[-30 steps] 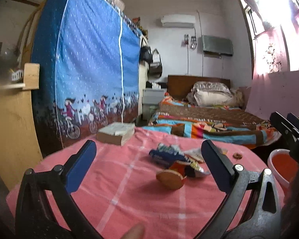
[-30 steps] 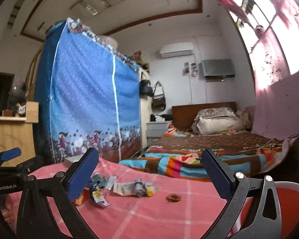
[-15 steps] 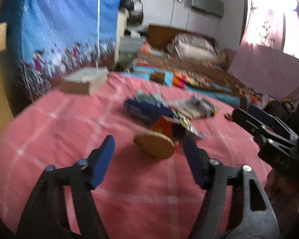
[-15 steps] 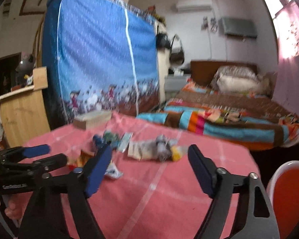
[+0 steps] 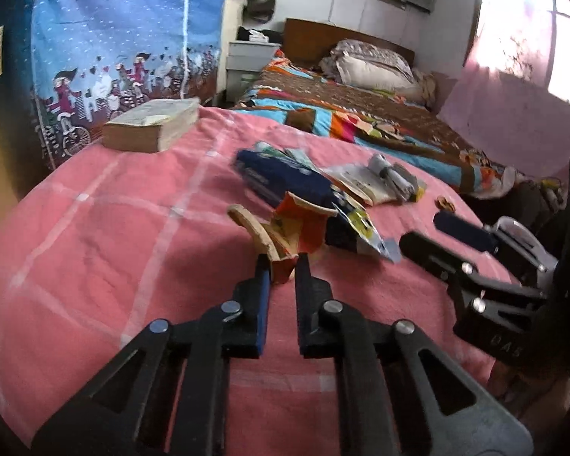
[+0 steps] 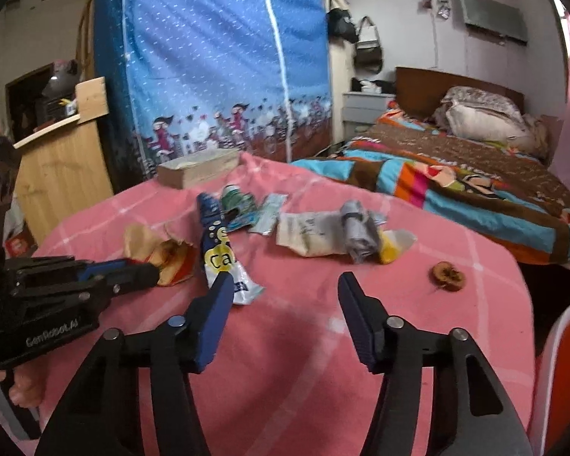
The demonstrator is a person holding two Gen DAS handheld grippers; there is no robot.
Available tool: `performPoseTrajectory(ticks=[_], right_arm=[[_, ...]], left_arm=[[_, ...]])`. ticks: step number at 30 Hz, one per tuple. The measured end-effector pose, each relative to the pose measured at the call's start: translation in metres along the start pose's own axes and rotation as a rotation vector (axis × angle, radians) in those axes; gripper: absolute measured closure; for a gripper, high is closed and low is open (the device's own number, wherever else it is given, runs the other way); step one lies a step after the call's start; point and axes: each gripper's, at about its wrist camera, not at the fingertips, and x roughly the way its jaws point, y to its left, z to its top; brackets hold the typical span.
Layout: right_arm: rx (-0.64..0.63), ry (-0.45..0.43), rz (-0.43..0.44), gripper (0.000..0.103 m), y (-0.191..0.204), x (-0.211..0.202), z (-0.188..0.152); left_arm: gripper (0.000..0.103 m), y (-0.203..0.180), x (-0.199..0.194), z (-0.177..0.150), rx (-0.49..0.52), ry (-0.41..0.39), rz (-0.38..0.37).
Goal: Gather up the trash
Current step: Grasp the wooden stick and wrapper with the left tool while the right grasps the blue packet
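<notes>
Trash lies on a pink checked tablecloth. My left gripper is shut on a crumpled orange-and-tan paper cup, which also shows in the right wrist view. Behind it lie a blue wrapper, a blue-and-white tube wrapper, a grey-and-white paper wad and a small brown fruit core. My right gripper is open and empty, low over the cloth in front of the wrappers; it shows at the right of the left wrist view.
A thick old book lies at the table's far left. A red bin with a white rim stands at the table's right edge. A blue fabric wardrobe, a wooden cabinet and a bed lie beyond.
Both grippers tilted down and moved toward the trash. My left gripper went from wide open to shut on the paper cup. My right gripper narrowed slightly and stays open.
</notes>
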Motion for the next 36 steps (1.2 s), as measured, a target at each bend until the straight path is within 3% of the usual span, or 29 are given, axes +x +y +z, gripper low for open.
performPoseTrajectory(ticks=[10, 12, 13, 16, 19, 29, 36], right_arm=[[-0.079, 0.049, 0.070, 0.049, 0.024, 0.019, 0.007], [-0.085, 0.083, 0.068, 0.058, 0.026, 0.029, 0.009], [-0.088, 0.103, 0.066, 0.069, 0.027, 0.033, 0.009], [-0.087, 0.130, 0.058, 0.073, 0.027, 0.038, 0.007], [-0.090, 0.113, 0.073, 0.087, 0.027, 0.036, 0.006], [-0.080, -0.089, 0.036, 0.089, 0.019, -0.018, -0.001], [-0.045, -0.291, -0.154, 0.089, -0.012, -0.081, -0.006]], left_arm=[[0.088, 0.021, -0.005, 0.002, -0.047, -0.015, 0.042], [0.088, 0.021, -0.006, 0.002, -0.050, -0.018, 0.040], [0.088, 0.021, -0.006, 0.001, -0.048, -0.021, 0.039], [0.088, 0.020, -0.008, 0.002, -0.039, -0.032, 0.040], [0.088, 0.015, -0.012, 0.002, -0.029, -0.053, 0.041], [0.088, -0.017, -0.044, 0.005, 0.036, -0.207, 0.016], [0.088, -0.066, -0.060, 0.013, 0.124, -0.328, -0.066]])
